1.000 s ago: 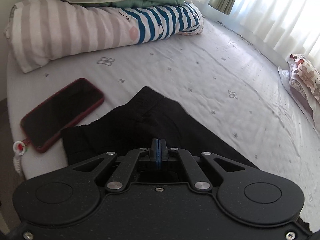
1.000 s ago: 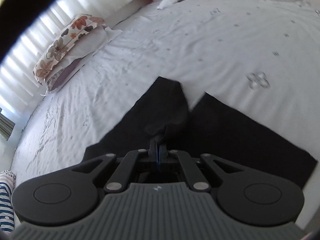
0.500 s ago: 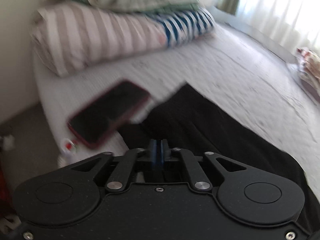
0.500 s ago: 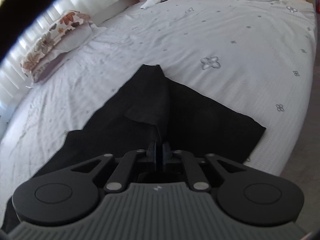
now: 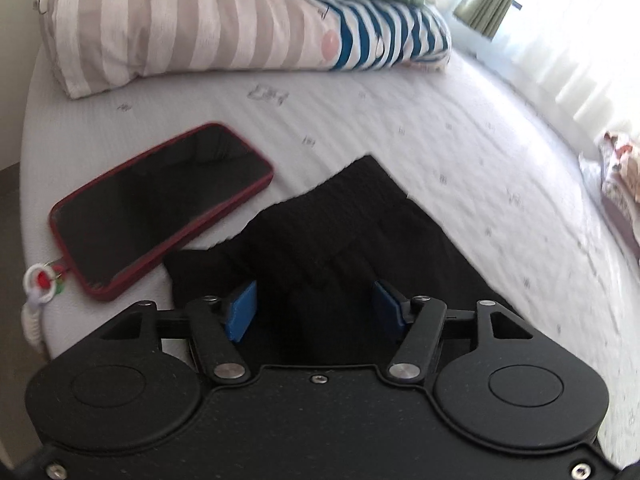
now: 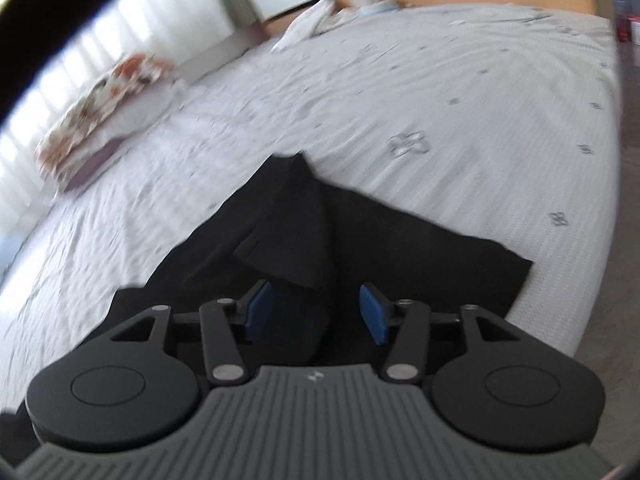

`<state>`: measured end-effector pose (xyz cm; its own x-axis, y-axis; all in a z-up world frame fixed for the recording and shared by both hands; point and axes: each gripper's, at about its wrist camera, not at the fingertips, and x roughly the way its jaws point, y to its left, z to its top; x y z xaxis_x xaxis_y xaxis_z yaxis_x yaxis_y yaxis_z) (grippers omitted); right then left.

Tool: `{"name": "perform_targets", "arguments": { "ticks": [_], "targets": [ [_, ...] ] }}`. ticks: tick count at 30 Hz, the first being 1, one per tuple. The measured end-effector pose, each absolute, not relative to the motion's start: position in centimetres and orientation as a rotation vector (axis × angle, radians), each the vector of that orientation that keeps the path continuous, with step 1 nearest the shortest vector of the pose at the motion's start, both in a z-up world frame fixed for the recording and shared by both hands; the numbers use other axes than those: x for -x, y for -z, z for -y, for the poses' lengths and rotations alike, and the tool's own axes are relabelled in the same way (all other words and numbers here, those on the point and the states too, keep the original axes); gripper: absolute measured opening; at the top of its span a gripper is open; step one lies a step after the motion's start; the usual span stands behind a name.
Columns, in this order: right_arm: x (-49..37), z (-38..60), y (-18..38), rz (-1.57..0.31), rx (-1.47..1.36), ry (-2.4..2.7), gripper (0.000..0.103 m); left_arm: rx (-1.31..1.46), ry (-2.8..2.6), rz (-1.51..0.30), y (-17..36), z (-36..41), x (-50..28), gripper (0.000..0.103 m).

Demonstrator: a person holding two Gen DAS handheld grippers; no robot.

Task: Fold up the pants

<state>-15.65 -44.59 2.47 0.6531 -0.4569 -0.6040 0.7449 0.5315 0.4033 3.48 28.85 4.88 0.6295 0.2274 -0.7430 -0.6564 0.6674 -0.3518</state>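
Observation:
The black pants [image 5: 340, 236] lie on the white bed sheet [image 5: 440, 128], folded over on themselves. In the left wrist view my left gripper [image 5: 314, 306] is open just above the waistband end, blue pads apart, with the cloth lying loose between them. In the right wrist view the pants [image 6: 360, 240] show two leg ends, one layered over the other. My right gripper [image 6: 316, 312] is open above that end, with cloth lying loose between the pads.
A phone in a red case [image 5: 160, 204] lies left of the pants near the bed's edge. Striped pillows [image 5: 192, 24] and folded bedding lie beyond. A floral pillow [image 6: 104, 104] lies by the curtains. The bed's edge [image 6: 600, 264] drops to the floor at the right.
Both grippers were shut on the pants and have opened, letting the cloth go. The lifted fold now lies down on the bed.

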Motion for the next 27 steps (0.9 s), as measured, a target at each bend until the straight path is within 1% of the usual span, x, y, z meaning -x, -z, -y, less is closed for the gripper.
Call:
{"name": "perform_targets", "arguments": {
  "ticks": [2, 6, 7, 9, 10, 11, 13, 14, 16, 18, 19, 20, 21, 22, 23, 27],
  "targets": [
    [16.9, 44.9, -2.2, -0.391, -0.74, 0.793, 0.066, 0.652, -0.58, -0.738, -4.7, -28.8, -4.0, 0.036],
    [18.3, 46.2, -1.4, -0.334, -0.821, 0.796, 0.066, 0.609, -0.59, -0.751, -4.2, -28.6, -4.8, 0.036],
    [18.1, 46.3, -1.4, -0.334, -0.816, 0.799, 0.066, 0.599, -0.59, -0.751, -4.2, -28.5, -4.9, 0.037],
    [17.1, 46.1, -1.6, -0.361, -0.746, 0.793, 0.067, 0.578, -0.596, -0.753, -4.2, -28.3, -5.1, 0.038],
    [16.2, 45.6, -1.7, -0.391, -0.679, 0.785, 0.067, 0.567, -0.608, -0.752, -4.2, -28.1, -5.2, 0.037],
    [15.1, 45.0, -1.8, -0.432, -0.597, 0.774, 0.067, 0.559, -0.623, -0.75, -4.3, -28.0, -5.2, 0.027],
    [12.5, 43.4, -1.7, -0.527, -0.411, 0.762, 0.071, 0.534, -0.649, -0.739, -4.6, -27.6, -5.0, 0.016],
    [11.2, 42.8, -1.4, -0.566, -0.333, 0.758, 0.075, 0.52, -0.653, -0.73, -4.8, -27.4, -4.9, 0.012],
    [9.0, 42.4, -0.8, -0.615, -0.241, 0.764, 0.078, 0.492, -0.657, -0.698, -5.5, -27.0, -4.5, 0.01],
    [7.7, 42.9, -0.8, -0.64, -0.234, 0.776, 0.078, 0.463, -0.663, -0.677, -6.3, -26.6, -4.1, 0.01],
    [7.4, 43.4, -1.1, -0.64, -0.253, 0.784, 0.075, 0.451, -0.666, -0.668, -6.8, -26.4, -4.0, 0.01],
    [7.3, 43.9, -1.4, -0.636, -0.276, 0.787, 0.05, 0.445, -0.668, -0.655, -7.2, -26.3, -3.9, 0.009],
    [7.5, 44.4, -1.8, -0.634, -0.291, 0.807, 0.017, 0.445, -0.664, -0.642, -7.7, -26.2, -3.6, 0.009],
    [7.8, 44.8, -2.2, -0.627, -0.31, 0.822, 0.004, 0.447, -0.657, -0.633, -8.1, -26.3, -3.5, 0.009],
    [8.5, 45.2, -2.7, -0.603, -0.335, 0.828, 0.006, 0.45, -0.651, -0.623, -8.5, -26.3, -3.2, 0.009],
    [12.5, 45.7, -4.1, -0.517, -0.388, 0.856, 0.004, 0.454, -0.634, -0.605, -9.8, -26.7, -1.8, 0.009]
  ]
}}
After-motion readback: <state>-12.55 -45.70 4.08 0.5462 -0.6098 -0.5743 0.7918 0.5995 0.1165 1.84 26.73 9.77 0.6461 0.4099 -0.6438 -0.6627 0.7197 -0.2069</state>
